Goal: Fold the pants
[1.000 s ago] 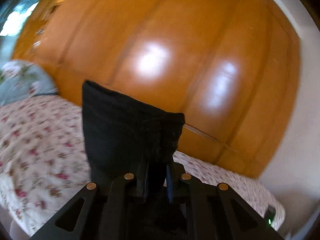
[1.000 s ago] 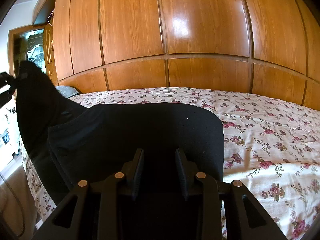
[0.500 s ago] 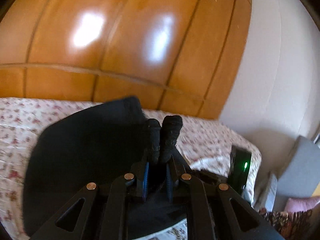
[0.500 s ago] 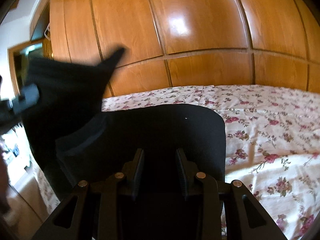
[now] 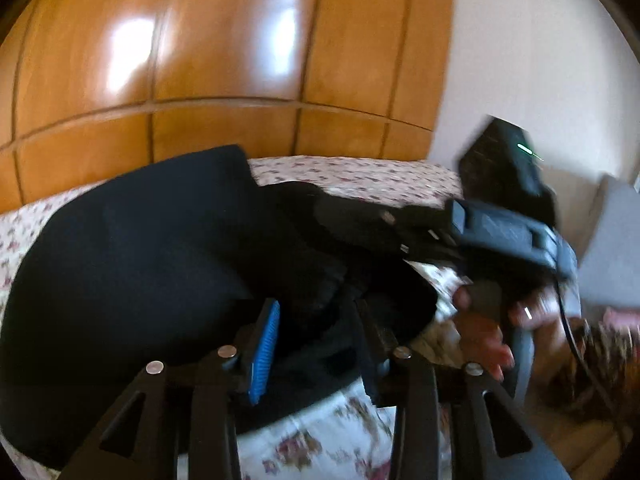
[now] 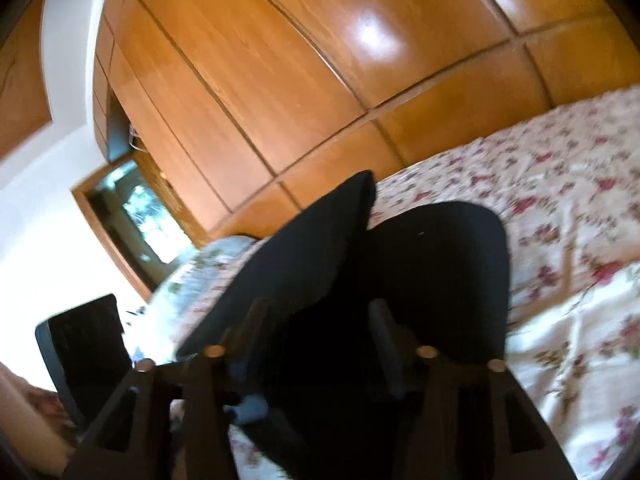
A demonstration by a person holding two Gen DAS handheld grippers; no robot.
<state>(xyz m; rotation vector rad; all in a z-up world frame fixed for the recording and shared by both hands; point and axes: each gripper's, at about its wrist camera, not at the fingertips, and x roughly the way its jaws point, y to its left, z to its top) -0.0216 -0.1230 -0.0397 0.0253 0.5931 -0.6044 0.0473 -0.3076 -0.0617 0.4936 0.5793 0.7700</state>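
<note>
On the floral bed (image 6: pixel 560 208) lie the black pants (image 5: pixel 140 248), doubled over. Our left gripper (image 5: pixel 316 320) spreads wide above them; our right gripper (image 6: pixel 316 320) also stands apart. We should smooth layers, aligning edges.

The black, soft-fabric pants (image 5: pixel 132 240) lie in a doubled heap on the near edge of the bed, a rounded fold to the left and bunched cloth to the right; one flap (image 6: pixel 304 256) stands lifted and tilted above the flatter layer.
</note>
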